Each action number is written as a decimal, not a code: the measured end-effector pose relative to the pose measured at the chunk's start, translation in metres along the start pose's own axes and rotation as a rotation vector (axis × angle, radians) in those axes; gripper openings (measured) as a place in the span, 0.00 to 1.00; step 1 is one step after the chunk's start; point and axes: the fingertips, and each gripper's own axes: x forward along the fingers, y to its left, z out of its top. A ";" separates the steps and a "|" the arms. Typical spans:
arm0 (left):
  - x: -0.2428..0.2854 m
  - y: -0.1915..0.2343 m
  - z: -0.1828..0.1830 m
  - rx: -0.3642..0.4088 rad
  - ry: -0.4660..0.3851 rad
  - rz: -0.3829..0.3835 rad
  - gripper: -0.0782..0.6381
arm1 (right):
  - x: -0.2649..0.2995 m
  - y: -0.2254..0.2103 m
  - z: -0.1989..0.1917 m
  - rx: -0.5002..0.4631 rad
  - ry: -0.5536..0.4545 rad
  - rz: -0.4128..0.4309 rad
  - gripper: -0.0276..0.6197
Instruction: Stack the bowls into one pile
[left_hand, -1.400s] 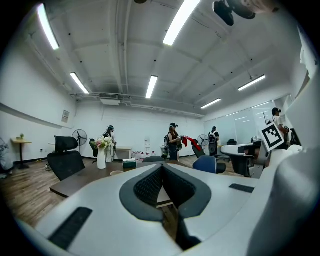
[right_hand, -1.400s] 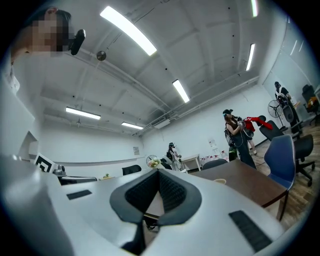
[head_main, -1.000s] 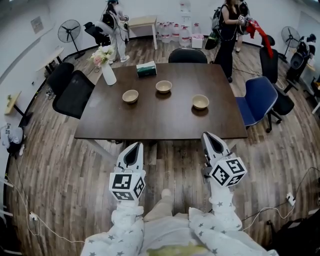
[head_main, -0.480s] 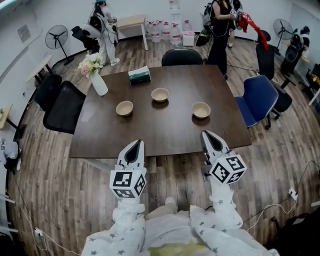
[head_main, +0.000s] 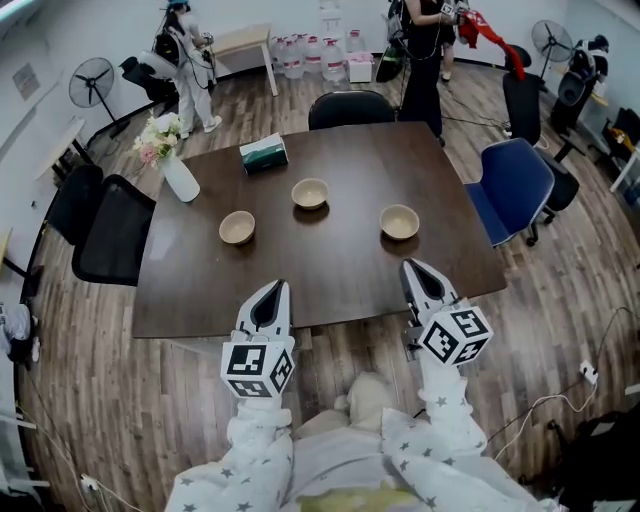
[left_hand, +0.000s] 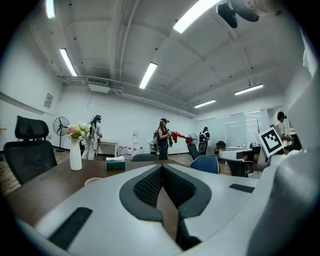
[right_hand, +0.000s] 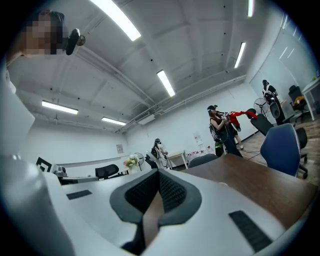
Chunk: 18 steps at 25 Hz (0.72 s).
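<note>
A: Where are the bowls?

B: All apart on the table (head_main: 330, 265). The left bowl (head_main: 237, 227) is ahead of the left hand-held gripper (head_main: 268, 298), the right bowl (head_main: 399, 221) just ahead of the right hand-held gripper (head_main: 420, 280), and the middle bowl (head_main: 310, 192) farther off between them.

A: And the grips?

B: Both clenched, nothing between the jaws, at the table's near edge. A vase of flowers (head_main: 178, 176) and a tissue box (head_main: 263, 154) sit far beyond the left one.

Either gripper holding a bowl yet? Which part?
Nothing held. Left gripper and right gripper are both shut and empty; left bowl, middle bowl and right bowl sit untouched on the table.
</note>
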 end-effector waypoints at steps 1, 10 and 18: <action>0.005 0.000 -0.003 -0.005 0.008 -0.004 0.14 | 0.003 -0.004 -0.002 0.005 0.004 -0.005 0.08; 0.065 0.017 -0.012 -0.031 0.050 0.002 0.15 | 0.056 -0.049 -0.009 0.038 0.050 -0.024 0.08; 0.130 0.033 -0.013 -0.062 0.078 0.017 0.14 | 0.117 -0.093 -0.007 0.064 0.093 -0.027 0.08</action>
